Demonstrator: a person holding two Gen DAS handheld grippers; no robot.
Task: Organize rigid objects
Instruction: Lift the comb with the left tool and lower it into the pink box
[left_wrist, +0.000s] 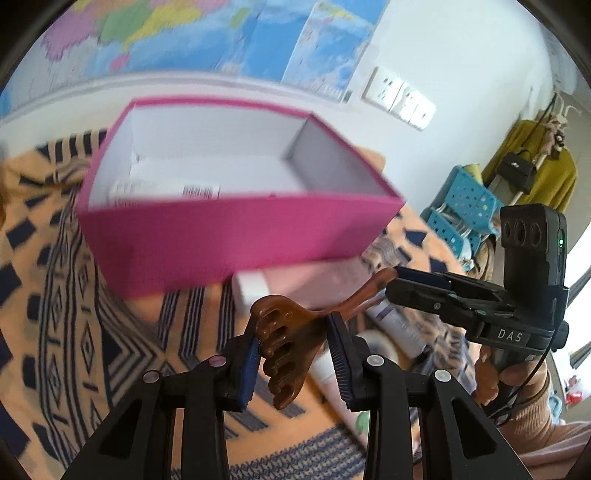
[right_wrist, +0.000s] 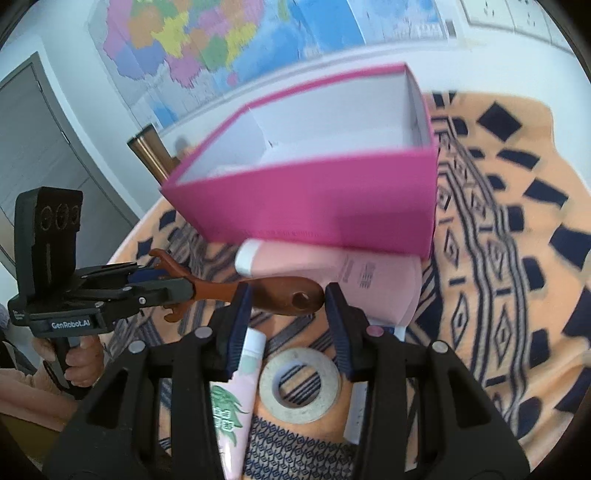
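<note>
The brown comb (left_wrist: 284, 343) hangs clamped at both ends: left hand-held gripper (left_wrist: 295, 350) on its teeth, right hand-held gripper (right_wrist: 288, 295) on its handle (long axis left-right). The pink box (left_wrist: 236, 236) lies just beyond.

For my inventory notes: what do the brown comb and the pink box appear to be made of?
Brown comb: probably glossy plastic or lacquered wood; it shows shiny highlights and a smooth, rounded form. Pink box: likely matte paperboard; thin straight walls, white inside.
</note>
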